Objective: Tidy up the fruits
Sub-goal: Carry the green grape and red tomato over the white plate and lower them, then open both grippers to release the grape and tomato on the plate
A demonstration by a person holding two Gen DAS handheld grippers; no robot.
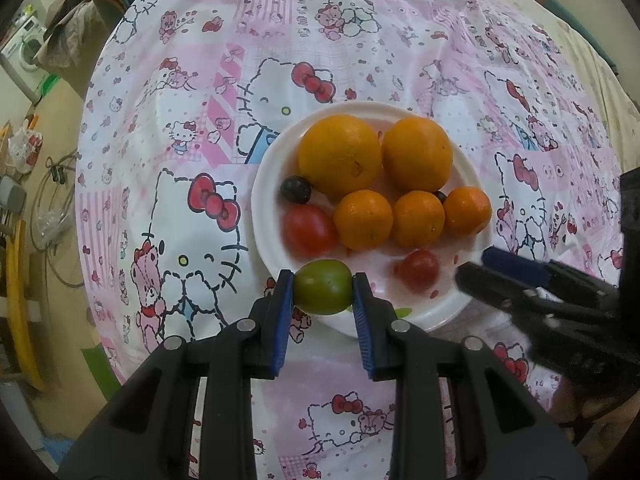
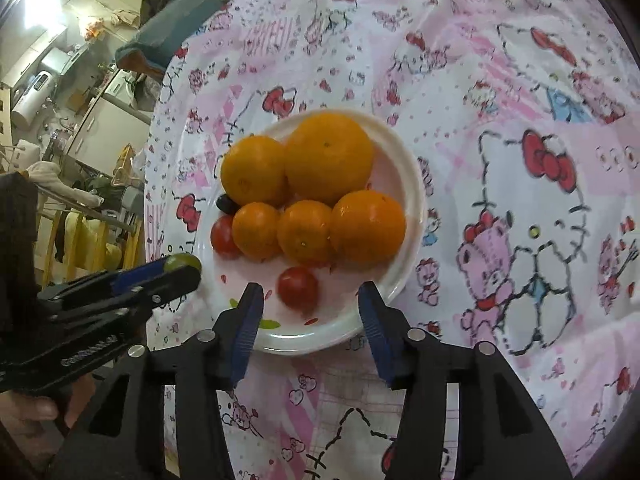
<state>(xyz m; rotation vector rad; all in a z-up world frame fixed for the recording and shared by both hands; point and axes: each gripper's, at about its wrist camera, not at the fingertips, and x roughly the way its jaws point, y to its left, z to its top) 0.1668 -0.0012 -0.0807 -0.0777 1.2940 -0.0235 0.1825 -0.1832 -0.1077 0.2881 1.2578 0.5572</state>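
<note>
Left claw (image 1: 323, 289) clamping green fruit (image 1: 323, 287) at plate (image 1: 436, 312) rim, right claw (image 2: 311, 309) wide apart

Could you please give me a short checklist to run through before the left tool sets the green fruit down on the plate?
1. Left tool shut on the green fruit, pads on both sides: ok.
2. Green fruit above the near rim of the white plate: ok.
3. Bare plate area near the small red tomato for a landing spot: ok.
4. Right tool open, holding nothing: ok.
5. Right tool out of the left tool's path: cannot tell.
6. Oranges settled on the plate: ok.
</note>
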